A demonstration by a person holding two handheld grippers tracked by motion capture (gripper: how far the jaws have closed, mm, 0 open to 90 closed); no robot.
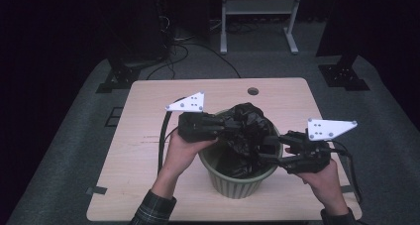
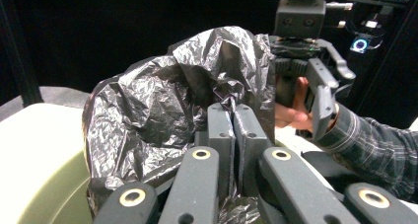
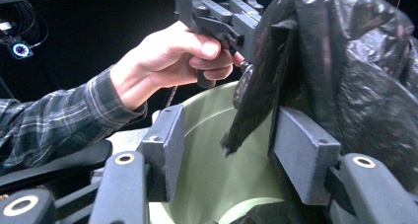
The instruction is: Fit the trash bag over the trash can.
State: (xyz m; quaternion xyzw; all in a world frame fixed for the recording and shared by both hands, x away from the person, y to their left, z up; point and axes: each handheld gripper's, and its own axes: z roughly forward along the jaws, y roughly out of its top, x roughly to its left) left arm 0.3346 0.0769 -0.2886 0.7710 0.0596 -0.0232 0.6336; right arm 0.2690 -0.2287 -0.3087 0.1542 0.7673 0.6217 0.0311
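No brand, label or readable writing shows on anything here; the green bin (image 1: 236,181) and the black bin bag (image 1: 246,131) are both plain. Your left gripper (image 1: 225,126) reaches in level from the left over the bin's rim, your left hand (image 1: 185,150) wrapped under its body and the wrist bent up from a plaid sleeve (image 1: 154,209). In the left gripper view its jaws stand pressed together with a fold of the bag's film pinched between them, so that gripper is clenched on the bag and holds it up above the bin. Your right gripper (image 1: 267,148) comes in from the right at about the bin's rim, held by your right hand (image 1: 324,180), its white three-cornered plate tilted towards the table's right edge. In the right gripper view its jaws stand apart, partly closed, with a hanging edge of the bag lying against the inner face of one pad while the other pad is clear of it, so it is not gripping yet. The bag bulges out of the bin's mouth, part of it down inside, and the bin stands near the front middle of the wooden table (image 1: 148,106)
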